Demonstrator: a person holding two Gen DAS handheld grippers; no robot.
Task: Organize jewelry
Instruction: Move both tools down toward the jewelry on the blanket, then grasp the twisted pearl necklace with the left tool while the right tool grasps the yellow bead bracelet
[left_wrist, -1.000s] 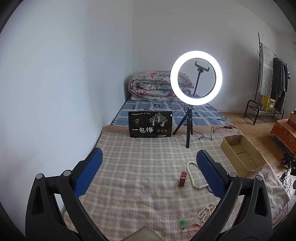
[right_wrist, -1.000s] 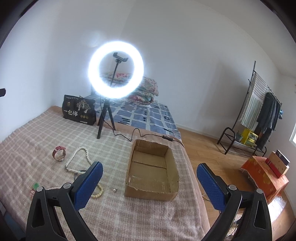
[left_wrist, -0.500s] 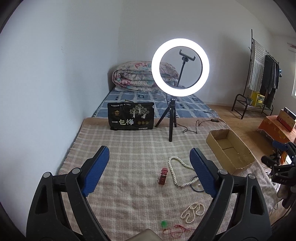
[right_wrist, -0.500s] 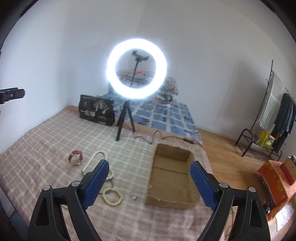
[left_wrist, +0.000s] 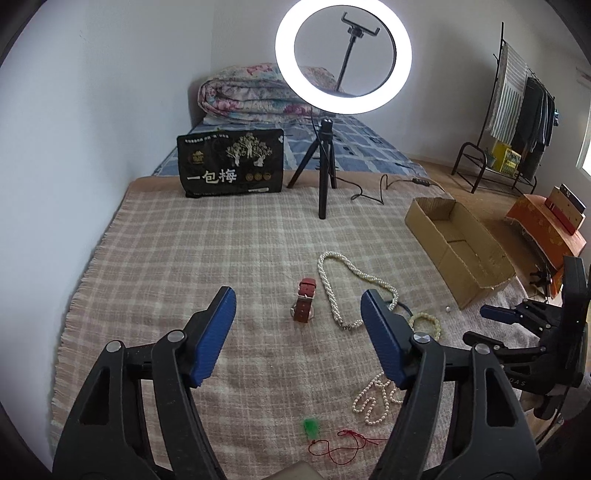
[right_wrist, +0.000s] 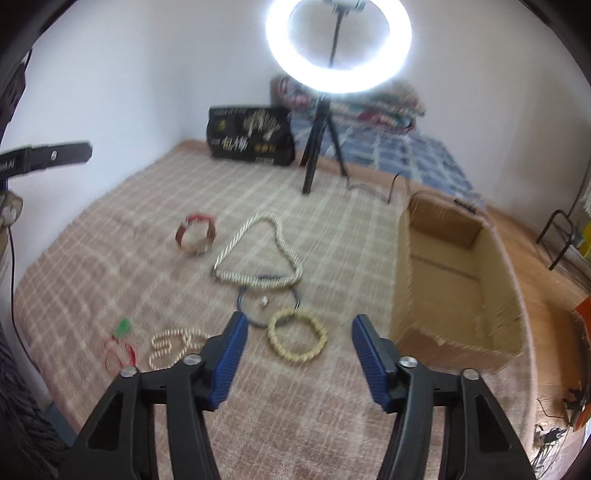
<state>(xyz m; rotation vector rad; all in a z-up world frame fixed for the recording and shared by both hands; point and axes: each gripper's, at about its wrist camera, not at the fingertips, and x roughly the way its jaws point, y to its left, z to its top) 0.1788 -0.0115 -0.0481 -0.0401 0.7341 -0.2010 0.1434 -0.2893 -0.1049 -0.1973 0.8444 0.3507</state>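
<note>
While half spread and just closing on nothing, left gripper (left_wrist: 299, 325) and right gripper (right_wrist: 297, 345) hung over blanket (left_wrist: 184, 258). Bead bracelet (right_wrist: 297, 341) near right fingers, touching dark ring (right_wrist: 255, 317): risked snagging both. Cardboard box (right_wrist: 458, 280) empty, right.

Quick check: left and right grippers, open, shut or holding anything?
Left gripper: open, empty, jaws have just been closing.
Right gripper: open, empty, jaws have just been closing.
</note>
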